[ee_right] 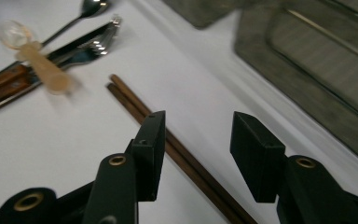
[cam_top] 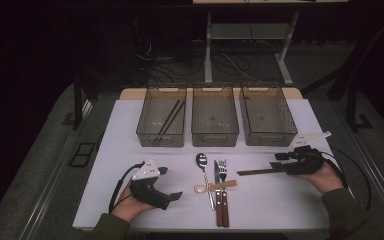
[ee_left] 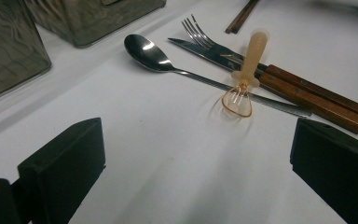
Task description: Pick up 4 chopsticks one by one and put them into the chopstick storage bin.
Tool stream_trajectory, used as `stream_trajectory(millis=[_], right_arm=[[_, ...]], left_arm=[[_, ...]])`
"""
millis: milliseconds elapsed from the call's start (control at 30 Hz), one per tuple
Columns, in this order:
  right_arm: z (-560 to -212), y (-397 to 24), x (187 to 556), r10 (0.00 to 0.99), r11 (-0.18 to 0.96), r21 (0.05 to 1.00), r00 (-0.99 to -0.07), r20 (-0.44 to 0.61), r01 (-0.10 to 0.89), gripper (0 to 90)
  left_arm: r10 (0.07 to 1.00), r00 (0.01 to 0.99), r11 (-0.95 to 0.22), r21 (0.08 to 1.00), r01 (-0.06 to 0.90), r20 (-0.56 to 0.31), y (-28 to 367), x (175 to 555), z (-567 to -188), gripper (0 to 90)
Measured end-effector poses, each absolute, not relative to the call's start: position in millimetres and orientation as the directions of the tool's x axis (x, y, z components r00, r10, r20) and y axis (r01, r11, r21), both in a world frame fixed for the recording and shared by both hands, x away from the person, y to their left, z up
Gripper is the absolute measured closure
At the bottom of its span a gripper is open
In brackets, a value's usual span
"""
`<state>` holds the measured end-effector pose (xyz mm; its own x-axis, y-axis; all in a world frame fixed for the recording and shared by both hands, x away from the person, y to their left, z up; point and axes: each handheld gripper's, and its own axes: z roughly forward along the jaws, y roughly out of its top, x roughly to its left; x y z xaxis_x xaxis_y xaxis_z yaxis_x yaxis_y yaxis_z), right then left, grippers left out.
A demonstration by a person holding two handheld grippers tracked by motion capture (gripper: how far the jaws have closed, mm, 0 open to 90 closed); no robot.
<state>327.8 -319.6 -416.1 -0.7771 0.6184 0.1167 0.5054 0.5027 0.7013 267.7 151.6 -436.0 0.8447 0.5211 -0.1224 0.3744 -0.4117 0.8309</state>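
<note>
The right gripper (ee_right: 196,154) is spread over the chopsticks (ee_right: 168,154) lying on the table (cam_top: 130,165) right of the fork (cam_top: 223,167); closing off-centre could catch only one stick, scattering the pair

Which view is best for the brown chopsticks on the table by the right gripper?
The right gripper view: the brown chopsticks run close and large between its open fingers, lying on the white table. The high view shows the pair small, beside that gripper. The left gripper view catches just their tips.
</note>
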Motion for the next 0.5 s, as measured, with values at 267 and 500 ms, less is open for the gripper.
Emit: stream_trajectory(millis=[267, 500], right_arm=[[-424.1, -272.7, 335.1, 0.501, 0.596, 0.675, -0.858, 0.111, 0.435, 59.2], [-432.4, -245.7, 340.5, 0.442, 0.654, 0.641, -0.891, 0.107, 0.402, 62.6]], left_arm=[[0.518, 0.847, -0.416, 0.829, 0.373, -0.121, 151.5, 268.0, -436.1, 2.0], [0.517, 0.847, -0.415, 0.829, 0.374, -0.123, 151.3, 268.0, -436.4, 2.0]])
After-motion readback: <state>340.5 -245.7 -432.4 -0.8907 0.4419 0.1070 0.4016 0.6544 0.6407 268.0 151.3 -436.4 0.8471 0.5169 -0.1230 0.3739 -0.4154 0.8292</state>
